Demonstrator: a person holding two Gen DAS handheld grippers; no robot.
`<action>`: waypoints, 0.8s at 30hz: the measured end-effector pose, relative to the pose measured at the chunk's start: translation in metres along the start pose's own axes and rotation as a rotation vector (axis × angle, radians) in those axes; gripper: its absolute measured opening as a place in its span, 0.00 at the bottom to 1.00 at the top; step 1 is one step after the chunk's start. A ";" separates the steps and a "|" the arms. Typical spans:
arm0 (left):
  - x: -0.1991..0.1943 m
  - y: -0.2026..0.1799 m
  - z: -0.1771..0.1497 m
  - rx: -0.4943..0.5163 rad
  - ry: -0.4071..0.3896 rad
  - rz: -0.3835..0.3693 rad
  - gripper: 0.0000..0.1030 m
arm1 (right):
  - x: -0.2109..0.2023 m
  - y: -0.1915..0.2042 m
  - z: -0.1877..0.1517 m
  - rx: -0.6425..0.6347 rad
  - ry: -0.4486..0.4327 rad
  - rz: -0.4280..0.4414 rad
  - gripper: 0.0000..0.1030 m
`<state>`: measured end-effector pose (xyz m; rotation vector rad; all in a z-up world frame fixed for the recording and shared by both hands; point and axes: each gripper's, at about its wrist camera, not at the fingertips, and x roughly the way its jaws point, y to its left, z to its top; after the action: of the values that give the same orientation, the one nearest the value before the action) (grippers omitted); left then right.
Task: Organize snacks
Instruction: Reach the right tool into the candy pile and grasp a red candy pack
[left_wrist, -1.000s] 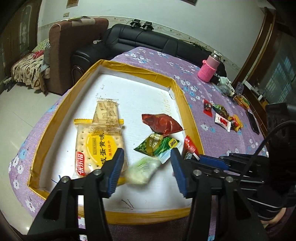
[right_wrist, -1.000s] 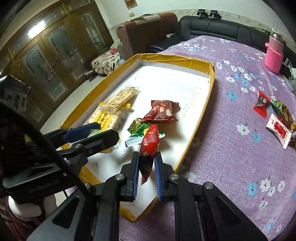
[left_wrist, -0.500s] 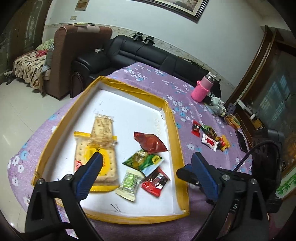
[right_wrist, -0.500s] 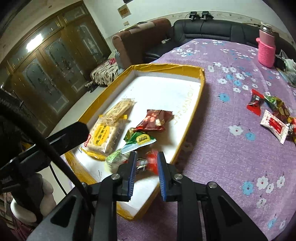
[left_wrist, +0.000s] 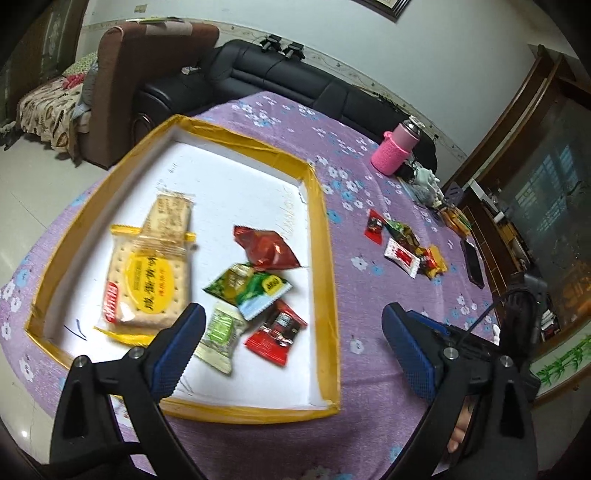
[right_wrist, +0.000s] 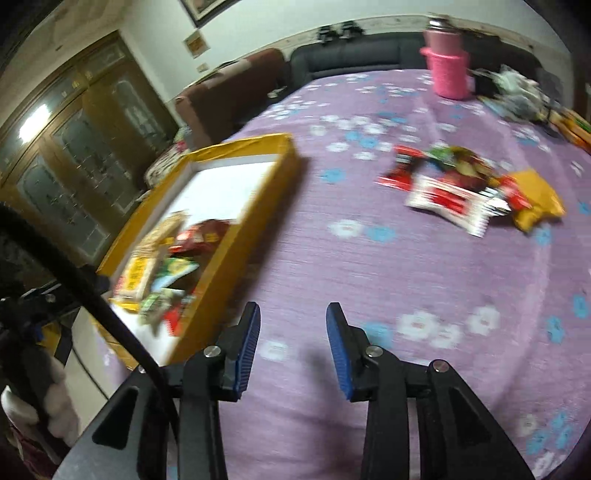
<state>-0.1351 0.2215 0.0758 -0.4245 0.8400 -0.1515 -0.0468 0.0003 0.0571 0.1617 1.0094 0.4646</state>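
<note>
1. The right gripper is held with fingers parted and nothing between them, low over the purple table.
2. The loose snack pile is seen at about one o'clock from it, well apart; the white-and-red packet lies nearest, its long axis running ten to four.
3. The left gripper is spread wide and empty above the tray, where six packets already lie.
4. The right gripper is judged nearer the pile.

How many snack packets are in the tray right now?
6 in the tray: wafer, cracker, dark red, green, pale green, red. None seem hidden.
</note>
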 end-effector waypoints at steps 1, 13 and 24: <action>0.001 -0.002 -0.001 0.001 0.007 -0.009 0.93 | -0.002 -0.008 0.000 0.013 -0.002 -0.013 0.35; 0.015 -0.036 -0.013 0.077 0.065 -0.036 0.93 | -0.019 -0.077 0.027 0.176 -0.106 -0.080 0.36; 0.025 -0.052 -0.019 0.111 0.100 -0.036 0.93 | 0.039 -0.103 0.095 0.143 -0.087 -0.179 0.36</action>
<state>-0.1311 0.1608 0.0689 -0.3294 0.9177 -0.2530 0.0817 -0.0666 0.0417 0.2152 0.9623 0.2205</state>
